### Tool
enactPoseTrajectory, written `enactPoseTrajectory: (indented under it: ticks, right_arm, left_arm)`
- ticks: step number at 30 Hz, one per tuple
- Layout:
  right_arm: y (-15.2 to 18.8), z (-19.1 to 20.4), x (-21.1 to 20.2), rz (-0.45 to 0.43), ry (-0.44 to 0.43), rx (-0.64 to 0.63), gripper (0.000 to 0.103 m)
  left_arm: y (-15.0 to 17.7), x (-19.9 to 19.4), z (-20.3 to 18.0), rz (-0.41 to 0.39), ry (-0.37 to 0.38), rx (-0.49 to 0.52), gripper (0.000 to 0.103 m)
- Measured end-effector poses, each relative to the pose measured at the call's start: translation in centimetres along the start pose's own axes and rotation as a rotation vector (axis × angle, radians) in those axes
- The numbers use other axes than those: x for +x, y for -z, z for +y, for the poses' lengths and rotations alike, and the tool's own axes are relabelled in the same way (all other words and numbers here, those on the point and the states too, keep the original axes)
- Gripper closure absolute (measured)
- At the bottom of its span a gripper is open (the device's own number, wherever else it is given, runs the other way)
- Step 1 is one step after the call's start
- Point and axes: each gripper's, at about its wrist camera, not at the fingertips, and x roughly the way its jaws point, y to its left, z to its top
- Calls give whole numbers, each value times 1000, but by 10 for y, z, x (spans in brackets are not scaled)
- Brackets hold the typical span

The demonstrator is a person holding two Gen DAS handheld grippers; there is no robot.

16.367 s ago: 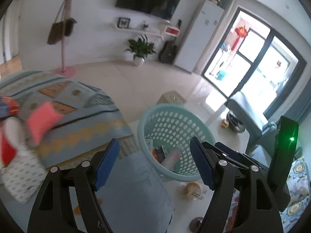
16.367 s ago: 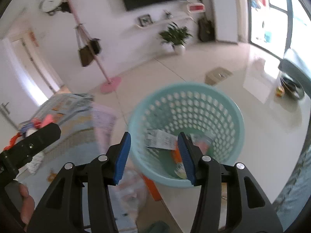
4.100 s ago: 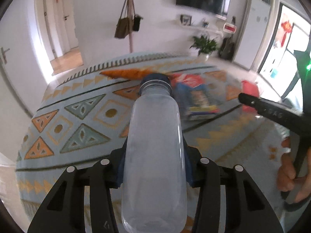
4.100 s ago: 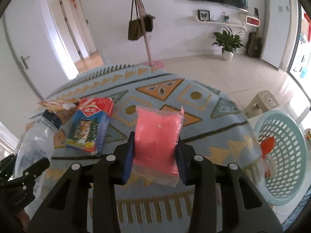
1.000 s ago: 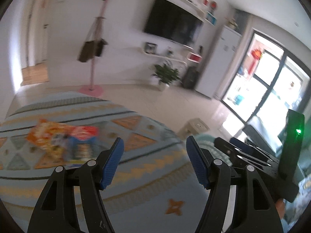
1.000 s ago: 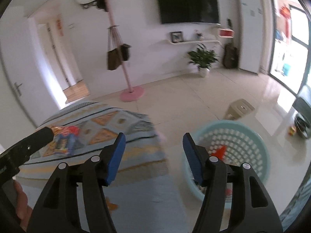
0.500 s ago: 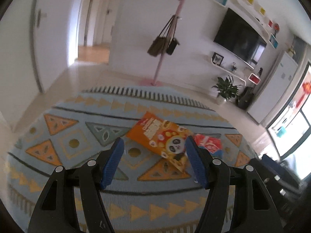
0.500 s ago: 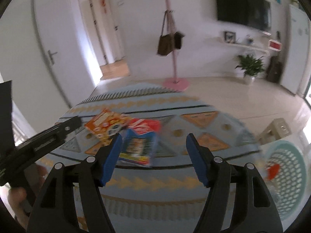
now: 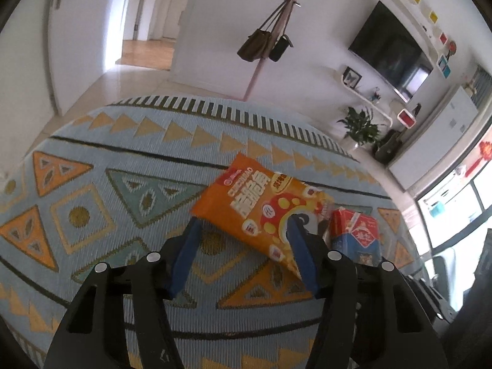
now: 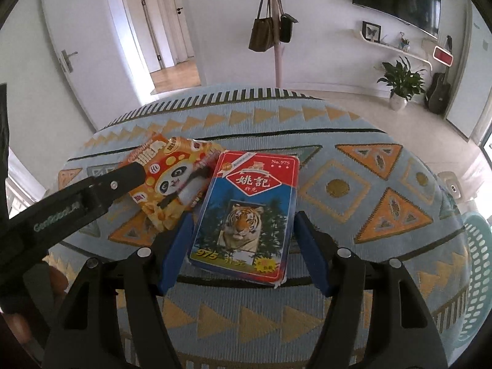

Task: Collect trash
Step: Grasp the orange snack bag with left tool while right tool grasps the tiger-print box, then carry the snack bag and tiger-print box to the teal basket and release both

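An orange snack bag lies on the patterned cloth. My left gripper is open, its blue fingers on either side of the bag's near end. A blue and red tiger box lies next to the bag. My right gripper is open, its fingers either side of the box's near half. The left gripper shows in the right wrist view over the bag. The box also shows in the left wrist view.
The cloth covers a rounded table. A teal laundry basket stands at the right edge beyond the table. A pink coat stand with bags, a plant and a small stool stand on the floor behind.
Both grippers have moved in low over the table. The left one now straddles the snack bag and the right one straddles the tiger box. Both stay open.
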Motion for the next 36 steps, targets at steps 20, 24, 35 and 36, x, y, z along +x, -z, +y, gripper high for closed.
enactPoseTrajectory:
  ticks: [20, 24, 35, 36]
  right_arm:
    - [15, -51, -52, -144, 89, 64, 43]
    - [18, -69, -80, -198, 112, 83, 43]
    - [36, -133, -159, -327, 171, 172, 43]
    - [38, -144, -167, -332, 178, 192, 43]
  left_arm:
    - [7, -19, -51, -104, 1, 255, 101]
    - [14, -46, -65, -156, 91, 271, 101]
    - [39, -102, -143, -258, 232, 377, 101]
    - [43, -105, -156, -262, 252, 391, 101]
